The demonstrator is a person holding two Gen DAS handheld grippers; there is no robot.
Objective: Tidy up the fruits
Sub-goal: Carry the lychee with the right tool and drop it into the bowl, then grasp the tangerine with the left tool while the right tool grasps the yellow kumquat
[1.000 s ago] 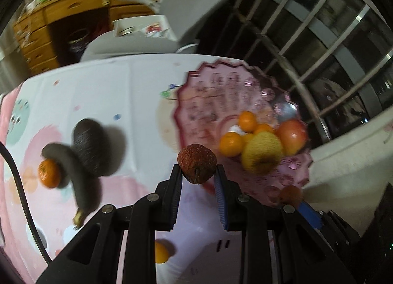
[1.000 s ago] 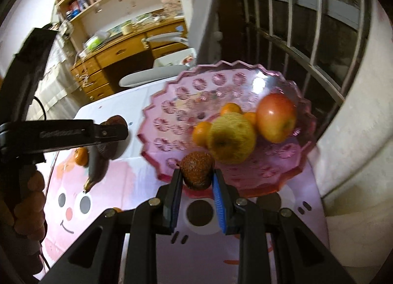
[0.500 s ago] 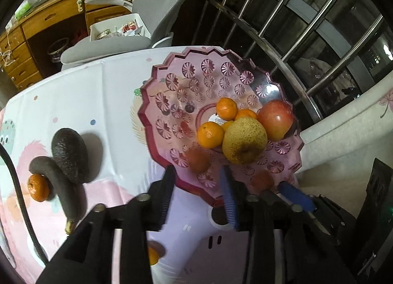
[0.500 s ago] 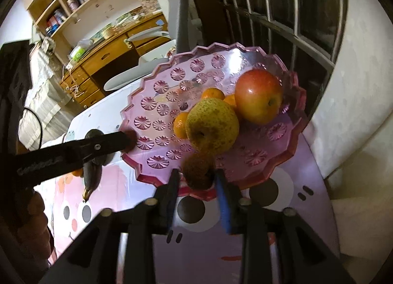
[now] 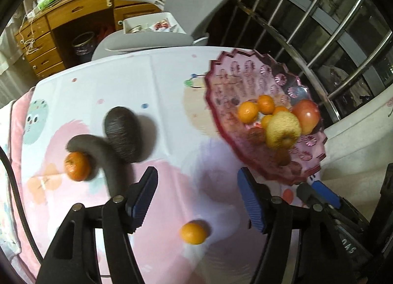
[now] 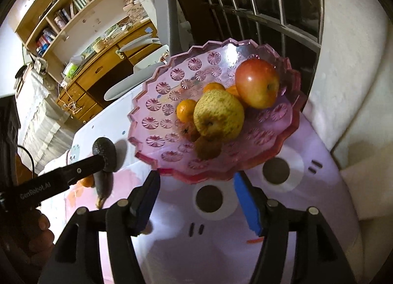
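Observation:
A pink glass bowl (image 5: 214, 112) holds a red apple (image 5: 307, 114), a yellow pear (image 5: 283, 130), small oranges (image 5: 248, 111) and two brown wrinkled fruits (image 5: 256, 135). My left gripper (image 5: 196, 178) hangs over the tablecloth left of the bowl, its jaws opening with nothing between them. Just below it lies a loose small orange (image 5: 194, 232). To the left lie an avocado (image 5: 122, 131), a dark banana (image 5: 103, 154) and another orange (image 5: 77, 166). My right gripper (image 6: 196, 181) stands at the bowl's (image 6: 147, 158) near rim, jaws opening and empty; a brown fruit (image 6: 208, 146) rests in the bowl beyond it.
The table wears a pink and white cartoon cloth (image 5: 159, 87). A grey office chair (image 5: 147, 41) and a wooden desk (image 5: 73, 9) stand behind it. Metal window bars (image 5: 319, 26) and a white ledge (image 6: 343, 87) close in the right side. A person's hand (image 6: 41, 235) holds the left gripper.
Both grippers were shut on a brown fruit each; both have opened and the fruits now lie in the bowl. The left gripper has swung left, away from the bowl.

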